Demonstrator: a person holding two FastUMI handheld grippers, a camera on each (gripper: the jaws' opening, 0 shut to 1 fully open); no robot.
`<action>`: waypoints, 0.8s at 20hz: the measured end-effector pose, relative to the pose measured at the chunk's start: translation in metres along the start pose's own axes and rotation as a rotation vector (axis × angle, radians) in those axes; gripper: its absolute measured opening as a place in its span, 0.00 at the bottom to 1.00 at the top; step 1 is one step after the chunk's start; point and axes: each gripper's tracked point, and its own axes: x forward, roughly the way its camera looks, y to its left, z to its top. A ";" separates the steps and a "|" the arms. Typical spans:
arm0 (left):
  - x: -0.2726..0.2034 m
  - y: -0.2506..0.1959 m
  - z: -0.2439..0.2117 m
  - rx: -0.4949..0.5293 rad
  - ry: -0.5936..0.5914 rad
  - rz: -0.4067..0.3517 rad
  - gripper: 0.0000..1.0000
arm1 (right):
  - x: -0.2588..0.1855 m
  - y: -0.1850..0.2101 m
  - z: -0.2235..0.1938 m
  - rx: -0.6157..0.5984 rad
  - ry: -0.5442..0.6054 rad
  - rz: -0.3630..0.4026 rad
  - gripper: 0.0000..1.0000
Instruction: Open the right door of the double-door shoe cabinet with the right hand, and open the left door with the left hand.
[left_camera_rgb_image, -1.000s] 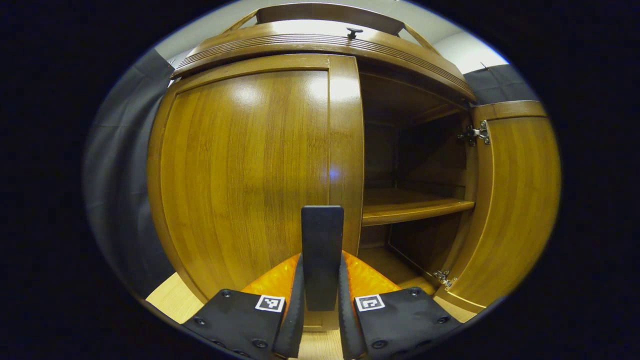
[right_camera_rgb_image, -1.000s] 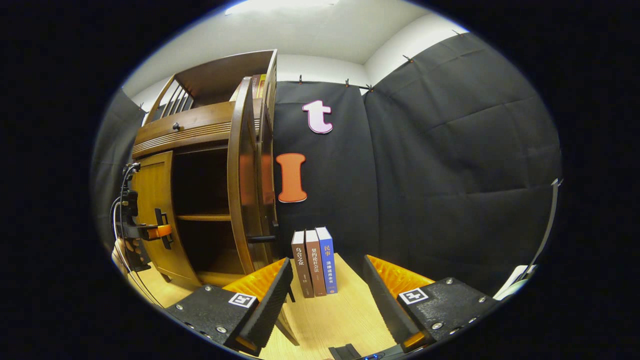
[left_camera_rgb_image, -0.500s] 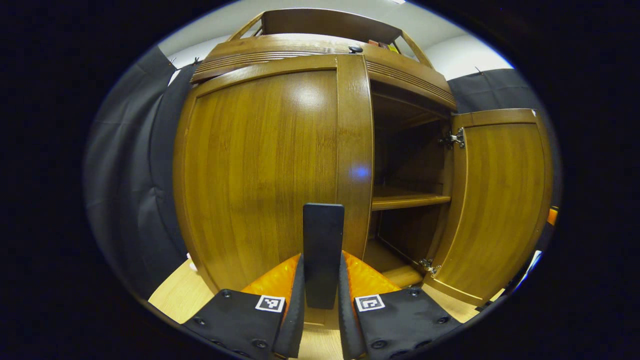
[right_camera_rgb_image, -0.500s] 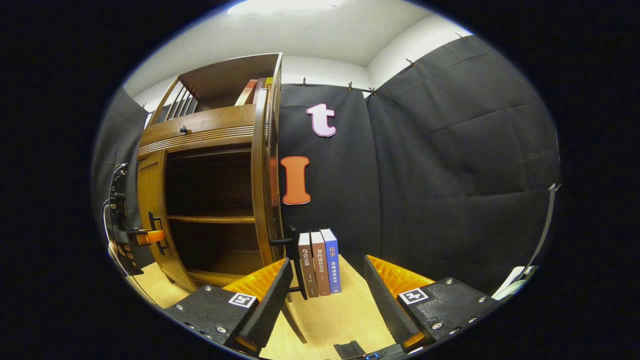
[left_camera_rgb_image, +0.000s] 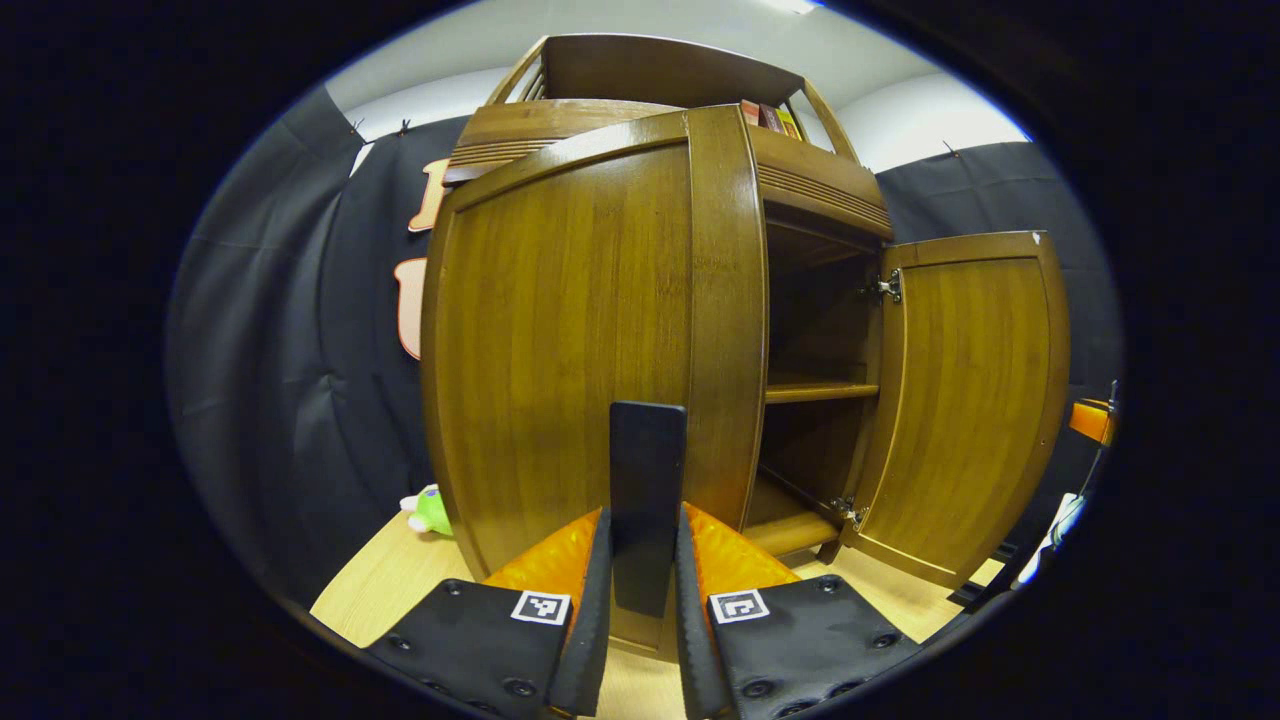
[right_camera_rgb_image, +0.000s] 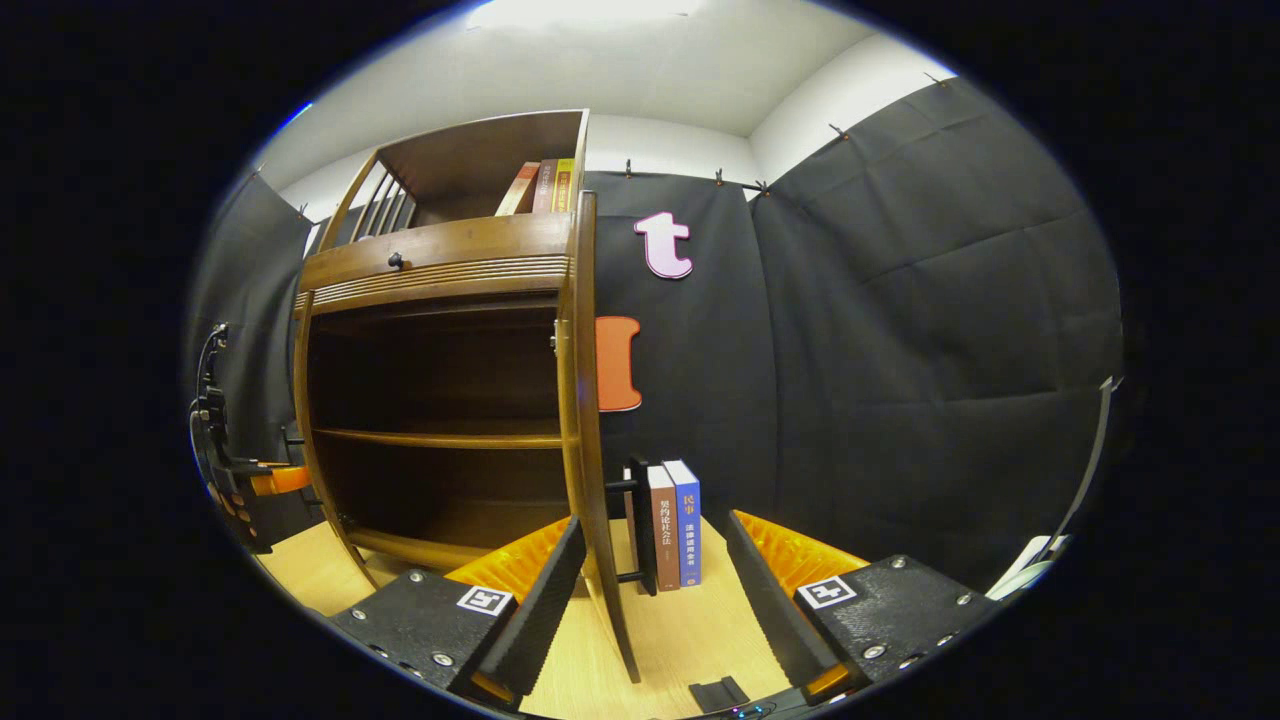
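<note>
The left tongs (left_camera_rgb_image: 645, 590) are clenched on the dark upright handle (left_camera_rgb_image: 648, 500) of the left door (left_camera_rgb_image: 580, 340), both fingers pressing its sides near the lower end. That door stands swung well out from the shoe cabinet (left_camera_rgb_image: 800, 190), its panel facing the left gripper view with the free edge toward the middle. Past that edge the cabinet's dark inside shows, with one shelf (left_camera_rgb_image: 815, 392) across it. The right door (left_camera_rgb_image: 965, 410) hangs wide open on its two hinges, its inner face toward the camera.

In the right gripper view the right tongs (right_camera_rgb_image: 655, 590) are released, fingers spread wide with nothing between them but air (the right door's edge stands just beyond the gap). That door is seen edge-on there, with its own dark handle (right_camera_rgb_image: 640, 525) sticking out toward a few upright books (right_camera_rgb_image: 675, 525) on the counter (right_camera_rgb_image: 680, 630). More books (right_camera_rgb_image: 545, 187) sit in the rack on the cabinet's top. At the far left of this view, the left tongs appear beside the cabinet's open front. A small green toy (left_camera_rgb_image: 430, 510) lies on the counter left of the left door.
</note>
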 end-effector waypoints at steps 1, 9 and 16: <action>-0.006 0.004 0.000 -0.002 -0.001 0.002 0.37 | 0.000 0.004 -0.001 -0.002 0.000 0.005 0.99; -0.045 0.037 -0.002 0.009 -0.018 0.030 0.29 | -0.003 0.031 0.000 0.005 -0.003 0.045 0.99; -0.077 0.083 -0.003 0.049 -0.042 0.111 0.20 | -0.007 0.054 -0.001 -0.002 -0.001 0.081 0.99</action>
